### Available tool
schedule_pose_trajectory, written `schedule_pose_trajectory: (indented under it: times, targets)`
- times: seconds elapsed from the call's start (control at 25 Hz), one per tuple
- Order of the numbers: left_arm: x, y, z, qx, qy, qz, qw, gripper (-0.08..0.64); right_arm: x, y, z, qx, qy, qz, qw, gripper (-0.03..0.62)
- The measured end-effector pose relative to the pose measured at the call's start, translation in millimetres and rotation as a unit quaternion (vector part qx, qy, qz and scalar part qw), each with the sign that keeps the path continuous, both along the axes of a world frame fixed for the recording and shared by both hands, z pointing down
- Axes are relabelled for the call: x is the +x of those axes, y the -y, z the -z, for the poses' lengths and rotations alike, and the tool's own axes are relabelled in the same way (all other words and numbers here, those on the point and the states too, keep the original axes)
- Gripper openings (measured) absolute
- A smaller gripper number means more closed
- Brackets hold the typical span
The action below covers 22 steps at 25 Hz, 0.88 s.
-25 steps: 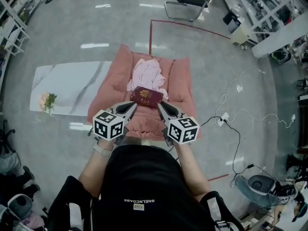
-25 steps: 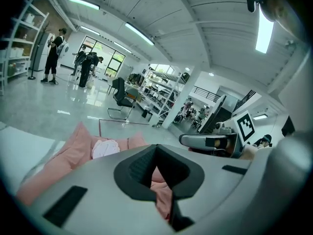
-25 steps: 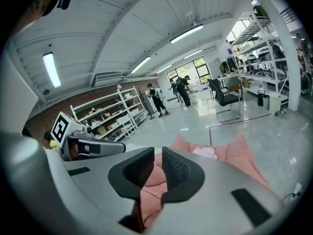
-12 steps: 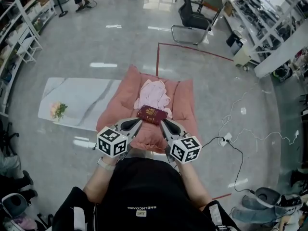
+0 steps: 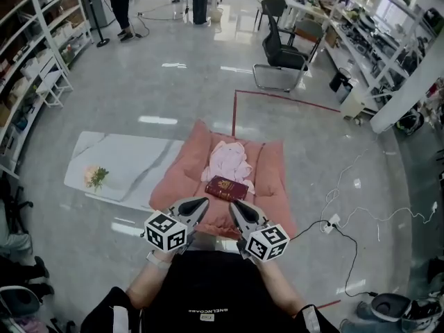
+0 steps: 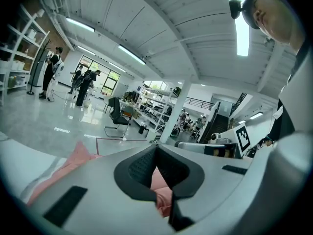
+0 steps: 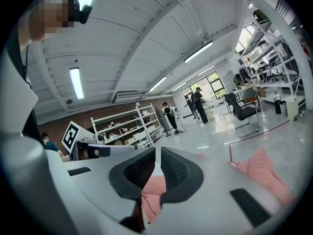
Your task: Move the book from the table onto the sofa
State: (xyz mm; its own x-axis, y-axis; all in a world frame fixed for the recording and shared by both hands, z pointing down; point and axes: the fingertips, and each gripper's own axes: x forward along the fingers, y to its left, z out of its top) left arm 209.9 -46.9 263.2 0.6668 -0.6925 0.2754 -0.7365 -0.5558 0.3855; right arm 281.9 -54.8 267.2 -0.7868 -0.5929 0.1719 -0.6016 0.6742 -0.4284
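Now the book lies on the pink sofa, just beside a pale pink cloth heaped at its middle. Both tongs hover over the sofa's near edge, apart from the book. The left tongs are closed on nothing; the right tongs have just been closing (a slim, empty gap shows). Left of the sofa stands a white marbled surface bearing a flower sprig. Beyond the sofa is a black chair, and right of it a power strip on the floor.
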Motion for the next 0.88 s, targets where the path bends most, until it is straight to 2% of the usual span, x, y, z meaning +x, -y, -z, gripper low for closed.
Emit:
schedule_pose_trajectory:
  times: [0.44,0.88]
  targets:
    - [-14,-26,14,0.024,-0.003,0.019,0.9995,0.014,-6,-25,13,0.02,0.014,0.01,1.0,0.054]
    - [-18,-38,23,0.032,-0.012,0.038,0.9987,0.014,-9,-38,14,0.024,-0.008,0.035,0.999,0.054]
